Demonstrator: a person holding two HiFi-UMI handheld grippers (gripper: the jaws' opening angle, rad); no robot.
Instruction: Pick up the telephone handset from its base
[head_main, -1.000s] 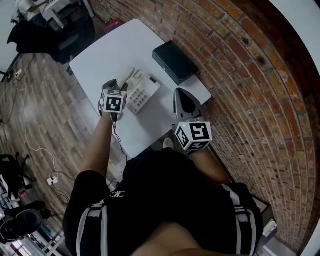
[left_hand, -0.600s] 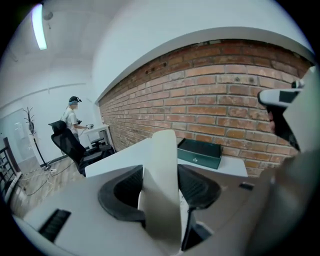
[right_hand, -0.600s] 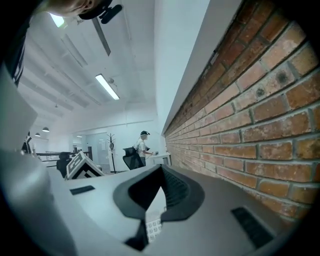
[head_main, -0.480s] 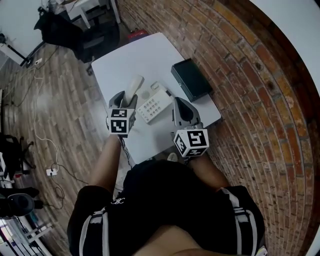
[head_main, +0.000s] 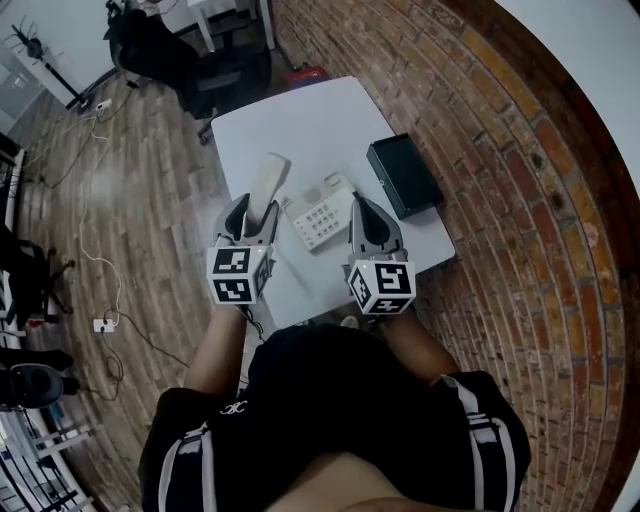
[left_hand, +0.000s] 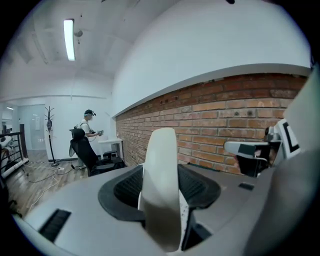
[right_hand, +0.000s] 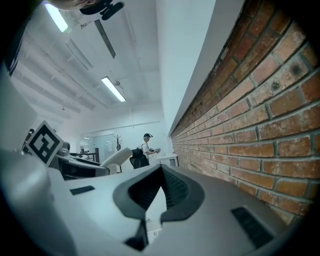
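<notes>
Handset: the cream handset (head_main: 267, 185) is off its base (head_main: 320, 215), clamped in the left tongs (head_main: 253, 208) and held above the left part of the white table (head_main: 300, 115).
Left tongs: closed on the handset's lower part, a ribbed pad pressing each broad face.
Right tongs: the right tongs (head_main: 365, 212) have their pads met at the tips with nothing between them; they hang just right of the base.
Key relation: the handset's long axis runs straight out along the left tongs, away from the person, leaning a little right; its free end points past the base's left side, and handset and base are apart.
Nearer hand: the left one carries the load; the right is nearer the base and could steady it.
Judgement: the lift looks done; any further move turns on keeping the long end clear of the base.
Head view only: shows the base's keypad, a black box (head_main: 403, 176) lying to its right near the brick wall, and how both tongs flank the base.
Left gripper view only: shows the handset edge-on and upright in the grip.
Right gripper view only: shows the emptiness between its pads.
Cord: not visible in any view.
</notes>
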